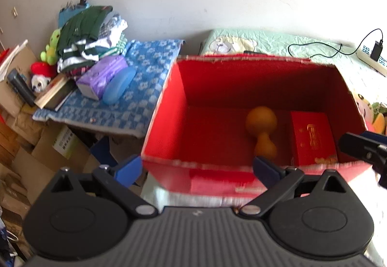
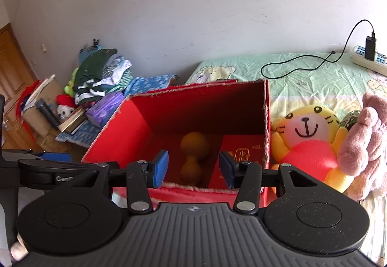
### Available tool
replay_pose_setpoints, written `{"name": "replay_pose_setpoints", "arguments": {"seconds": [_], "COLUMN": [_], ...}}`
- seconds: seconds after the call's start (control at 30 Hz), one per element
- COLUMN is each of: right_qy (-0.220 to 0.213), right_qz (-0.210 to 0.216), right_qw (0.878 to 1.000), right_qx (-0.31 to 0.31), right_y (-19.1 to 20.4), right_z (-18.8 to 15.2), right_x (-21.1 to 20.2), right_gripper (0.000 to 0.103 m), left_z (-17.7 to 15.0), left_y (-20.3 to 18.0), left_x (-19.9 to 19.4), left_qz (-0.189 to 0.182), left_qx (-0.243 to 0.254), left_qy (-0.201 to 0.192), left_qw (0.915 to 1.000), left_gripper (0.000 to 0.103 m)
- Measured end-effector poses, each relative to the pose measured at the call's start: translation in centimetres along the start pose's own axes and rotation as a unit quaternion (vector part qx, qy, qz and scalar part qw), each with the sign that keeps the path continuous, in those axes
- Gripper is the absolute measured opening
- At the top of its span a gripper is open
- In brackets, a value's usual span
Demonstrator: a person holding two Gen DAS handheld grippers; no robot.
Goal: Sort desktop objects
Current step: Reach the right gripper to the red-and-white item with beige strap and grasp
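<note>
The left gripper [image 1: 197, 169] stands wide, its two blue pads [image 1: 129, 169] far from each other, and nothing is between them. It hangs over the near wall of a red box [image 1: 164, 119], which is open at the top. The right gripper [image 2: 193, 170] is about half spread, its blue pads [image 2: 161, 167] apart, and it also holds nothing; it points into the same box from the near side. In the left wrist view the tip of the right gripper shows at the right edge, just beside the box's right corner.

Inside the box, on its floor, lies an orange gourd [image 1: 262, 130], with the big bulb toward the far wall. Just beside it, on its right, lies a smaller red carton [image 1: 313, 137] with gold print.

The box stands on a bed with a light green sheet [image 2: 290, 66]. To the right of the box, touching its wall, a yellow tiger toy [image 2: 312, 136] lies on the bed, and a pink plush toy [image 2: 365, 146] leans against it. A black cable [image 2: 302, 61] runs over the sheet to a power strip [image 2: 370, 61] at the far right.

To the left of the box is a surface with a blue patterned cloth [image 1: 142, 68]. On it are a blue glasses case [image 1: 119, 87], a purple tissue pack [image 1: 102, 77], some books [image 1: 54, 92] and a pile of folded clothes [image 1: 89, 34]. Cardboard boxes [image 1: 48, 146] stand below it.
</note>
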State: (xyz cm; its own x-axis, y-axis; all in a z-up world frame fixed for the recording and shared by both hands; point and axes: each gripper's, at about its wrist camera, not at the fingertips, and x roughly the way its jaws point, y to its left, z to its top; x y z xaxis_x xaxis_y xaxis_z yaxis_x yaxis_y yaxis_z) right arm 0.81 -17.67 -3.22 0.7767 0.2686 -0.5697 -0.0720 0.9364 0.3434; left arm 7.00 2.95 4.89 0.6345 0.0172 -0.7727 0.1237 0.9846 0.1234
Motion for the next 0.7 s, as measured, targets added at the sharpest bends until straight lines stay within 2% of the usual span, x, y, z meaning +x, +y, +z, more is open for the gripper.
{"name": "replay_pose_setpoints", "arguments": {"seconds": [0.1, 0.2, 0.33, 0.4, 0.53, 0.7], "right_qy": [0.012, 0.014, 0.051, 0.074, 0.113, 0.167], "right_qz": [0.021, 0.048, 0.076, 0.083, 0.1, 0.123], "right_qw": [1.0, 0.999, 0.995, 0.993, 0.987, 0.975], "right_qx": [0.004, 0.003, 0.031, 0.039, 0.057, 0.082], "right_y": [-0.8, -1.3, -2.4, -2.5, -2.6, -2.5], "right_z": [-1.0, -2.0, -3.4, -4.2, -5.4, -6.4], "right_x": [-0.3, -0.8, -0.3, 0.2, 1.2, 2.6], "right_gripper": [0.05, 0.05, 0.049, 0.046, 0.045, 0.045], "left_z": [-1.7, -3.5, -6.1, -7.3, -9.1, -11.0], "left_y": [0.5, 0.4, -1.2, -1.9, -2.9, -4.6], "left_x": [-0.7, -1.8, -3.5, -3.9, -3.4, -1.6], "left_qz": [-0.015, -0.051, -0.068, -0.09, -0.137, -0.138], "left_qx": [-0.009, -0.011, 0.022, 0.029, 0.022, 0.021], "left_qy": [0.007, 0.015, 0.011, 0.016, 0.052, 0.096], "left_qw": [0.9998, 0.9985, 0.9973, 0.9954, 0.9889, 0.9856], "left_gripper": [0.099, 0.099, 0.098, 0.098, 0.088, 0.074]}}
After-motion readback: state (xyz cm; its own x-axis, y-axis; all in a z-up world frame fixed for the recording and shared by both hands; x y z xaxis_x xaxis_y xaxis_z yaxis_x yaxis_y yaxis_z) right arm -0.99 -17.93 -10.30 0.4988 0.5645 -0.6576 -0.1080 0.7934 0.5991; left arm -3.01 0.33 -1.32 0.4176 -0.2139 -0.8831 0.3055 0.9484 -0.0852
